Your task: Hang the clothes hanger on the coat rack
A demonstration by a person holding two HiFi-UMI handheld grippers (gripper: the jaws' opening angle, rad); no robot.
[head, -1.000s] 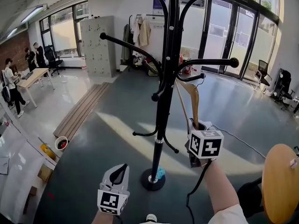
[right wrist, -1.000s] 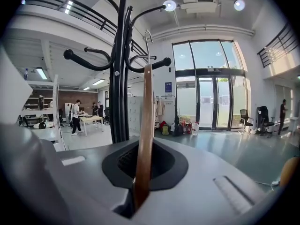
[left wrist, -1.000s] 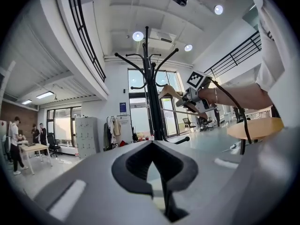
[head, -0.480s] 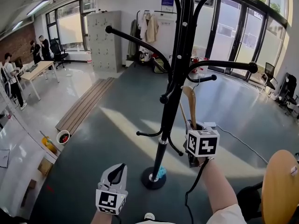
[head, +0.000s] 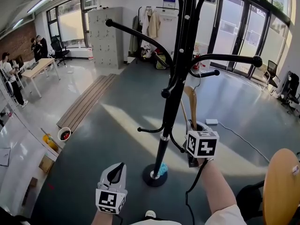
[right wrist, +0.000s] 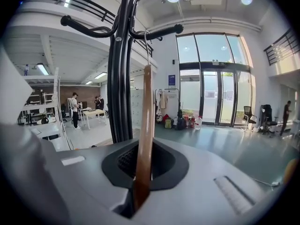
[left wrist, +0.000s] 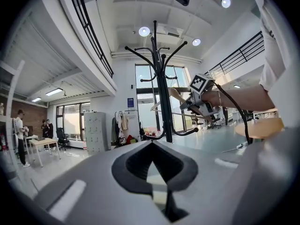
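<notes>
The right gripper (head: 194, 125) has its jaws pinched tight on the lower end of the wooden clothes hanger (head: 191, 100). The hanger stands nearly upright just beside the black pole of the coat rack (head: 174, 90), and its wire hook reaches up to one of the short knobbed arms on the rack's right side, though whether the hook bears on that arm cannot be told. The left gripper (head: 118, 171) hangs low, left of the rack's round base and well apart from the hanger, jaws pressed together with nothing between them
</notes>
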